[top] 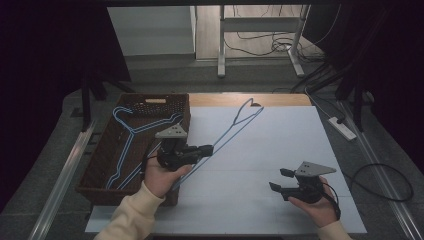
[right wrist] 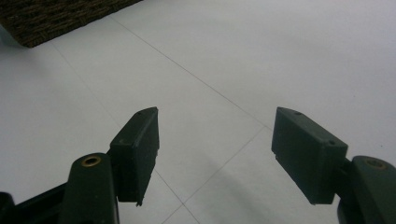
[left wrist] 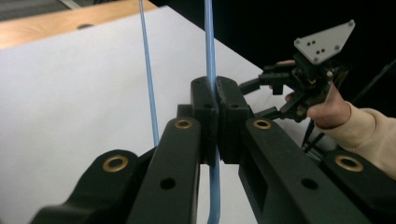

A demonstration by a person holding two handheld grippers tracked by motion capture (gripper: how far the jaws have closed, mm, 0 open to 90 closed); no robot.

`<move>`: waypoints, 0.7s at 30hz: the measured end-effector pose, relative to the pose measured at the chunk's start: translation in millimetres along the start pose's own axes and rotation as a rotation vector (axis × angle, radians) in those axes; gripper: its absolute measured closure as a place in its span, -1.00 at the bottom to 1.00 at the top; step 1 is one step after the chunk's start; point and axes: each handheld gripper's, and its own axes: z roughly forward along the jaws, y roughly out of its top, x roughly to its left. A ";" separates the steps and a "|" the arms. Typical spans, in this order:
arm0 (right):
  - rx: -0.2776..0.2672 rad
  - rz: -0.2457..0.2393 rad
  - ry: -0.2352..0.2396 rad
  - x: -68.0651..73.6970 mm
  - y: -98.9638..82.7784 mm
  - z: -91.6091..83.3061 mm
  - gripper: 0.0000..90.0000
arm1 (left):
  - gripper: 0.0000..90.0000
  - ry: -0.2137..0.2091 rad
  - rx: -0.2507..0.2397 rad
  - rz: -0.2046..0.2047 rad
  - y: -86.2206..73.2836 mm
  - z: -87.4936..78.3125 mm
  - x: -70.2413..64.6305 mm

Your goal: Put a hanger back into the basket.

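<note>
Clearly the left gripper (left wrist: 215,100) has its fingers clamped on a blue hanger (left wrist: 209,42), while the right gripper (right wrist: 217,156) gapes empty.

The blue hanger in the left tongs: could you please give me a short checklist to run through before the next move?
1. Left tongs shut on the blue hanger: ok, pads pinch one wire.
2. Hanger out of the basket: ok, it stretches over the white board.
3. Right tongs open with nothing between the jaws: ok.
4. Right tongs apart from the hanger: ok, they hover near the board's right edge.
5. Other hanger lying in the basket: ok.
6. Hanger's hook touching the board: cannot tell.
</note>
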 end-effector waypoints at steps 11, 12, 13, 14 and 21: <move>-0.006 0.007 -0.009 -0.7 0.2 -0.9 -0.26 | 0.94 0.047 -0.083 -0.050 -7.4 -47.7 33.4; -0.008 0.009 -0.006 -0.9 0.2 -1.1 -0.27 | 0.94 0.053 -0.087 -0.051 -8.2 -50.7 35.7; -0.010 0.010 -0.006 -1.0 0.1 -1.1 -0.27 | 0.94 0.061 -0.096 -0.054 -9.5 -54.7 38.9; -0.009 0.011 -0.005 -1.0 0.1 -1.3 -0.27 | 0.94 0.068 -0.107 -0.061 -11.3 -59.8 43.0; 0.000 0.009 -0.001 -1.5 -0.4 -0.9 -0.29 | 0.94 0.098 -0.143 -0.082 -21.0 -85.1 62.7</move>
